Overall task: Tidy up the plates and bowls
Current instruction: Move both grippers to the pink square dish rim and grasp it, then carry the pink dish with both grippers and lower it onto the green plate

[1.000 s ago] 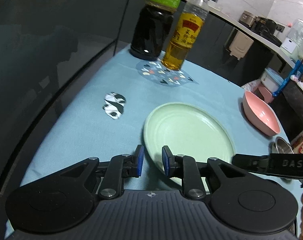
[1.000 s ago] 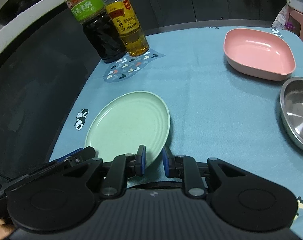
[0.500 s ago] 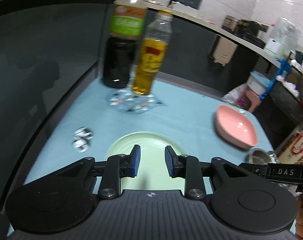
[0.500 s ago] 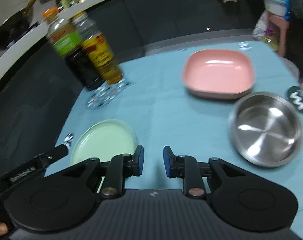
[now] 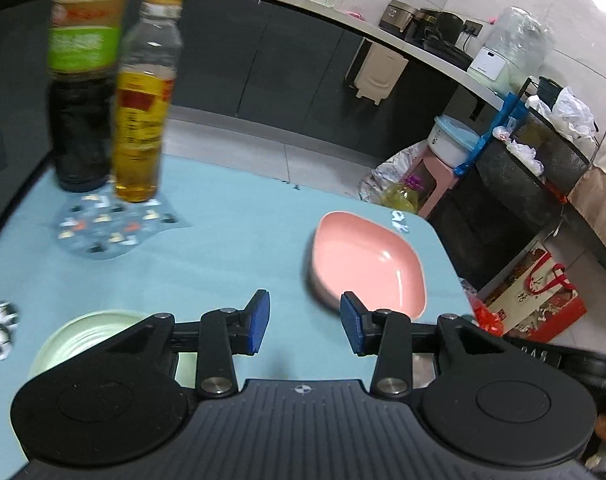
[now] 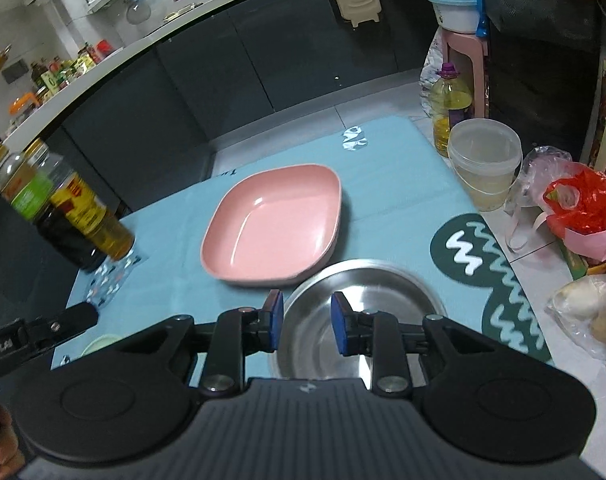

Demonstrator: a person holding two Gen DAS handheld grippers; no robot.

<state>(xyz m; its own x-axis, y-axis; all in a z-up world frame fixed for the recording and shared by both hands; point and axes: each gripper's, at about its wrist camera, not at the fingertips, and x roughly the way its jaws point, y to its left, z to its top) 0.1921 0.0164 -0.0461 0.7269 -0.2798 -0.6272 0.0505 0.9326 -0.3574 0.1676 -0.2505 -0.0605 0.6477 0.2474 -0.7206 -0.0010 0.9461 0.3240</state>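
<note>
A pale green round plate lies on the blue tablecloth, mostly hidden behind my left gripper's left finger. A pink square bowl sits further right, also in the right wrist view. A steel bowl lies just in front of the pink one. My left gripper is open and empty above the cloth between plate and pink bowl. My right gripper is open and empty, its jaws over the steel bowl's near left rim.
A dark sauce bottle and an oil bottle stand at the far left on a patterned mat. The table's right edge drops to a floor with bags, a plastic tub and a stool.
Both grippers swung right, away from the green plate. The left jaws opened wider, the right opened somewhat. The pink bowl and steel bowl came toward the centre of view.
</note>
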